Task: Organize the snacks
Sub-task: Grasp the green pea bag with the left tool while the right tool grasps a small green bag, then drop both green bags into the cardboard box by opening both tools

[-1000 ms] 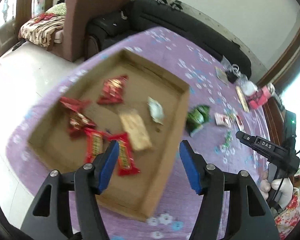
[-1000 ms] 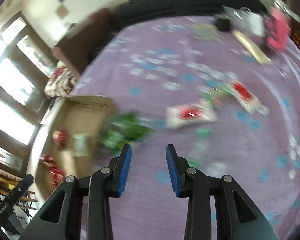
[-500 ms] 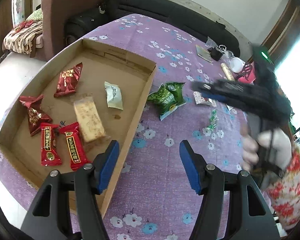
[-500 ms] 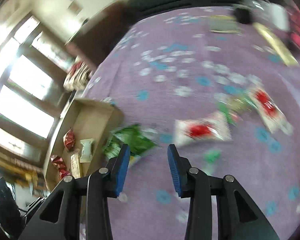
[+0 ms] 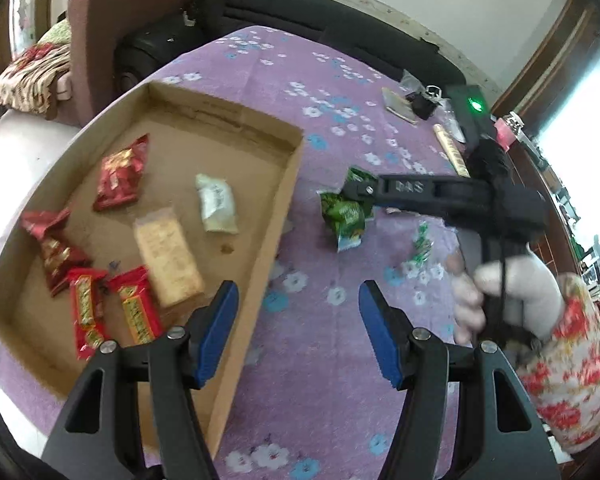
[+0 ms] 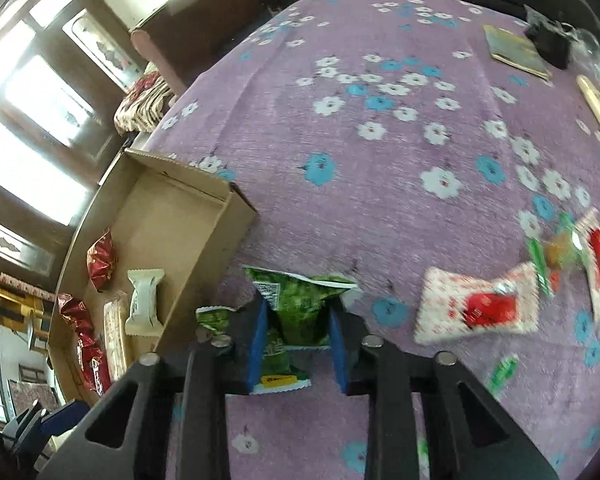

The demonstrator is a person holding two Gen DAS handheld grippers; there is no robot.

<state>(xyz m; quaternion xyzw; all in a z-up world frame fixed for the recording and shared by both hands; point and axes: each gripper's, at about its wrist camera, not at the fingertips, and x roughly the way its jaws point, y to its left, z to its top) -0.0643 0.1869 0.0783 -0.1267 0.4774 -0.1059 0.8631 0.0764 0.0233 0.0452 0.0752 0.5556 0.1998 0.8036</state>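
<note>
Right gripper [image 6: 298, 344], black frame with blue pads, jaws closing on crinkled green foil snack packet [image 6: 300, 312]; packet bunched between both pads, pads pressing its sides. Same packet on purple floral tablecloth [image 6: 380, 208], just beside right wall of shallow brown cardboard tray [image 6: 236, 216], not touching it in left wrist view. Tray at 9 o'clock from packet in both views. Left gripper [image 5: 298, 332] half open, nothing between pads, hovering over tray's right wall near its front corner. Inside tray: two red foil packets [image 5: 120, 176] at 10 o'clock, two red wrapped bars [image 5: 136, 308] at 8 o'clock, pale beige cracker pack [image 5: 166, 256] at centre, white pillow pack [image 5: 216, 208] at 1 o'clock from cracker pack. Far half of tray floor bare, open room along back wall. Cloth at 12 o'clock from green packet clear up to clutter at table's far edge. At 3 o'clock from packet in right wrist view: two white-and-red sachets [image 6: 480, 308], small green wrapped candies [image 6: 538, 264], well apart from jaws. Gloved hand [image 5: 508, 292] with floral sleeve on right gripper's handle.
</note>
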